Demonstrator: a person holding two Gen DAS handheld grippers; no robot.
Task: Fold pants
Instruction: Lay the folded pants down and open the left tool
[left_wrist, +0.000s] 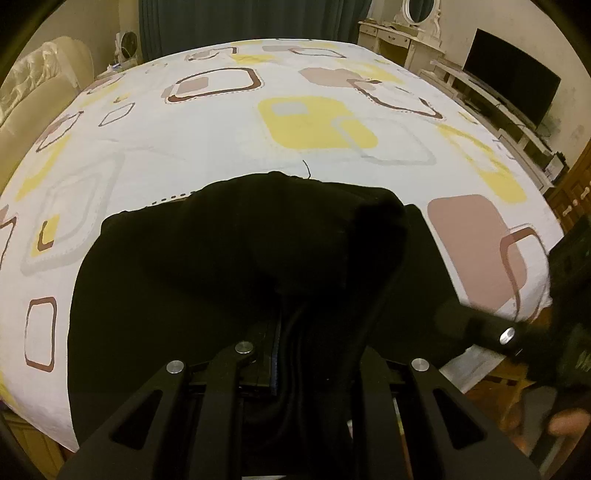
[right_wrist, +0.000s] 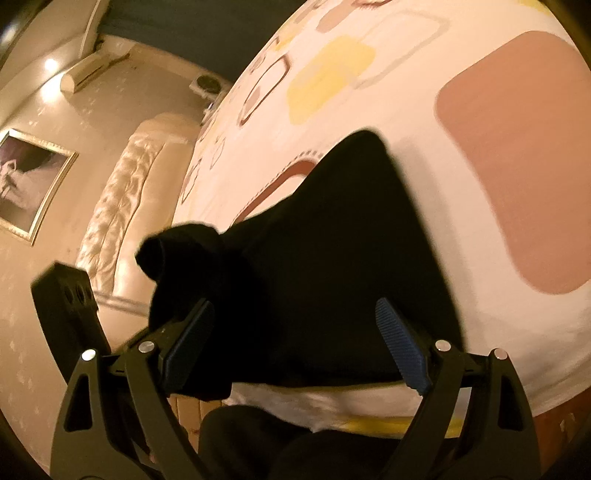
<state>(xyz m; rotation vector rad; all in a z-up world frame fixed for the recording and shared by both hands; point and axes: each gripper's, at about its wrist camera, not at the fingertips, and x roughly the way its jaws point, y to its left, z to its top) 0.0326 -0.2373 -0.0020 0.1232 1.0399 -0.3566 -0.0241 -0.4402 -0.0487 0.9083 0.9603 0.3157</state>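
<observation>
The black pants (left_wrist: 221, 266) lie on the bed (left_wrist: 221, 147), near its front edge. The bed has a white sheet with yellow, pink and brown squares on it.

The left gripper (left_wrist: 295, 354) has its fingers pinched almost together on a bunch of the pants. That part of the cloth is lifted up off the bed, and the rest spreads out flat under it.

The right gripper (right_wrist: 295, 339) has its fingers wide apart. They hold nothing. The pants (right_wrist: 332, 258) show dark between and past the blue pads (right_wrist: 402, 347), but the pads do not press on them.

A TV (left_wrist: 513, 85) and a white mirror table (left_wrist: 406, 33) stand past the bed.
</observation>
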